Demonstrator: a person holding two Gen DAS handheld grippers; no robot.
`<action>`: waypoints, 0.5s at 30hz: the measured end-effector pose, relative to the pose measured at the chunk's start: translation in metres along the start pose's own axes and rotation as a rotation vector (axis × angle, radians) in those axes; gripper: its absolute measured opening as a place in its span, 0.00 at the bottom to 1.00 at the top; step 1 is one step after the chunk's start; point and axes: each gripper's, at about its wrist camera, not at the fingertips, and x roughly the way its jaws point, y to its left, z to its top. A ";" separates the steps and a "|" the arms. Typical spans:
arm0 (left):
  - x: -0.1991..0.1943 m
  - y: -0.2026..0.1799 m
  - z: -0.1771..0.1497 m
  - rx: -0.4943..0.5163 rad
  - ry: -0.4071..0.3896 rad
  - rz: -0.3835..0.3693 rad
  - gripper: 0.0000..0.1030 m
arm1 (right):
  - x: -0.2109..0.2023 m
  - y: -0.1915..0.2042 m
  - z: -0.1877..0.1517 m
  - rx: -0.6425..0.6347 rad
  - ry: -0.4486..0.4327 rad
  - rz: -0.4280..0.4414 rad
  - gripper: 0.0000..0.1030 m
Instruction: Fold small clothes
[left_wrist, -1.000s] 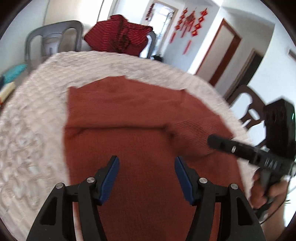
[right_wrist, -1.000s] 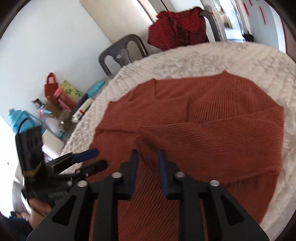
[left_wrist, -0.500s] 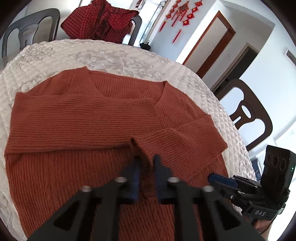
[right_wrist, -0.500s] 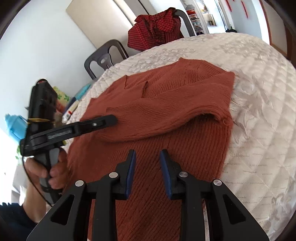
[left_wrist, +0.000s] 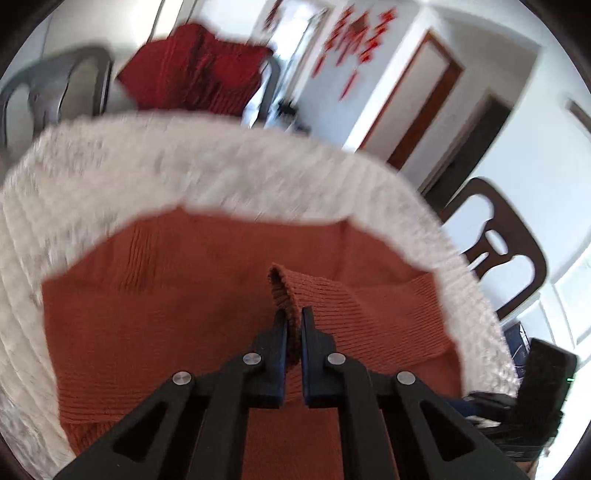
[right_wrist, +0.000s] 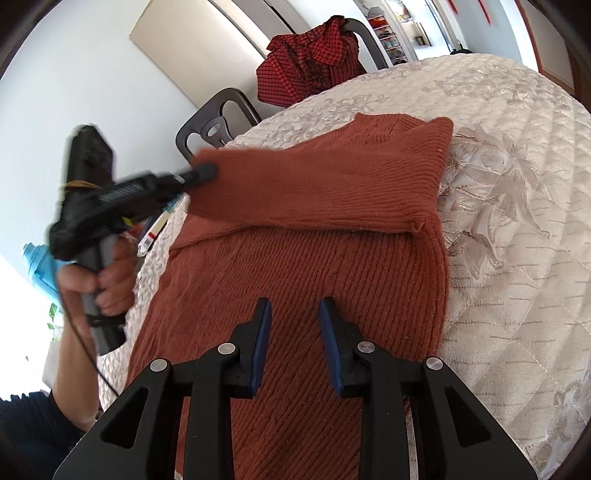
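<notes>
Looking left to right from your right tongs' camera: a blue bottle (right_wrist: 37, 271) sits low by the wall, half hidden behind your left hand (right_wrist: 107, 280). That hand's tongs (right_wrist: 207, 170) are pinched tight on the sleeve cuff (right_wrist: 210, 162) of the rust sweater (right_wrist: 314, 288), holding the sleeve off the sweater's body. A dark chair (right_wrist: 218, 125) stands behind the worktop (right_wrist: 517, 229), then a second chair draped with a red checked shirt (right_wrist: 310, 59). Your right tongs (right_wrist: 295, 306) hover over the sweater's body, jaws part open with nothing between them. The sweater lies flat on the quilted white cover. In the left camera most of the scene is smeared by blur, though the cuff (left_wrist: 282, 291) between the pads stays sharp.
</notes>
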 end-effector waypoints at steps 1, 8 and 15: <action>0.008 0.005 -0.003 -0.012 0.026 0.010 0.09 | 0.000 -0.001 0.000 0.003 0.000 0.004 0.27; -0.020 0.004 -0.014 -0.024 -0.067 0.038 0.18 | -0.011 0.012 0.003 -0.058 -0.028 -0.078 0.27; -0.021 -0.015 -0.014 0.066 -0.096 0.054 0.20 | -0.017 -0.010 0.037 0.007 -0.152 -0.180 0.27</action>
